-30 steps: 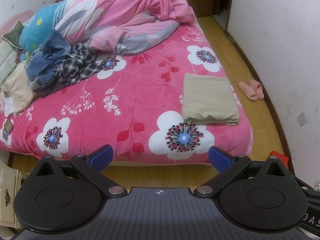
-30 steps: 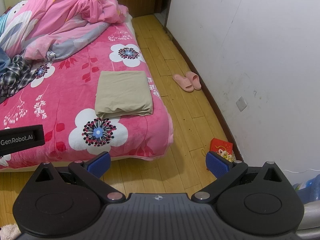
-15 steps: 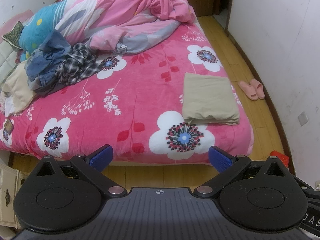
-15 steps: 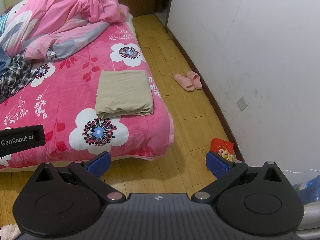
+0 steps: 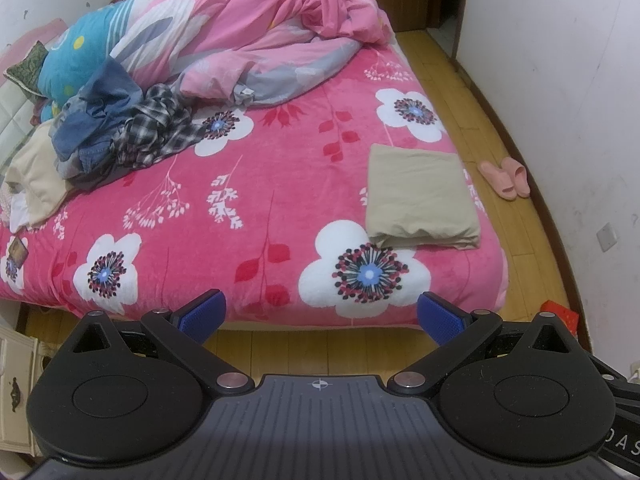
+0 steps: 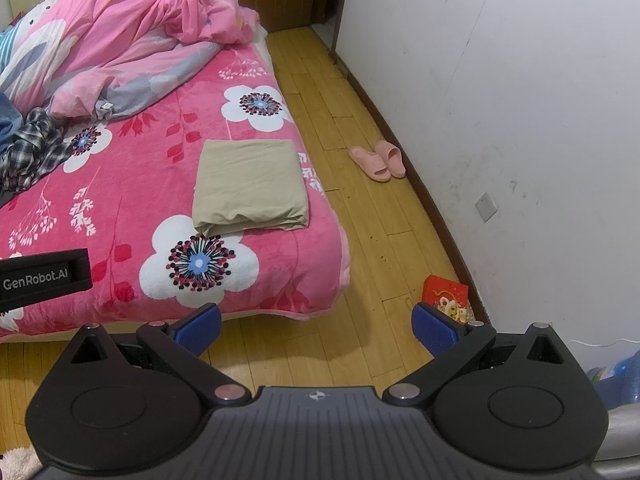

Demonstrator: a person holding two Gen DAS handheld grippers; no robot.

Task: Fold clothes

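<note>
The left hand-held gripper [image 5: 320,314] is held up in front of the bed [image 5: 280,184], with its blue pads spread wide and nothing between them. The right hand-held gripper [image 6: 316,322] is just the same, wide apart and holding nothing, over the wooden floor [image 6: 360,240] by the bed's corner. The bed has a bright pink blanket with big white flowers. A tan cloth, folded [image 5: 422,196] into a neat flat square, lies on the blanket near the right edge of the bed, close to the near corner. Far off on the left side of the bed sits a messy pile of clothes [image 5: 120,128], with blue jeans and a black and white checked shirt, and a cream one beside them. A crumpled pink quilt [image 5: 260,28] is bunched up at the back. Two pink slippers [image 6: 378,158] sit side by side on the floor near the white wall. A small red box [image 6: 446,296] is on the floor by the wall too.
</note>
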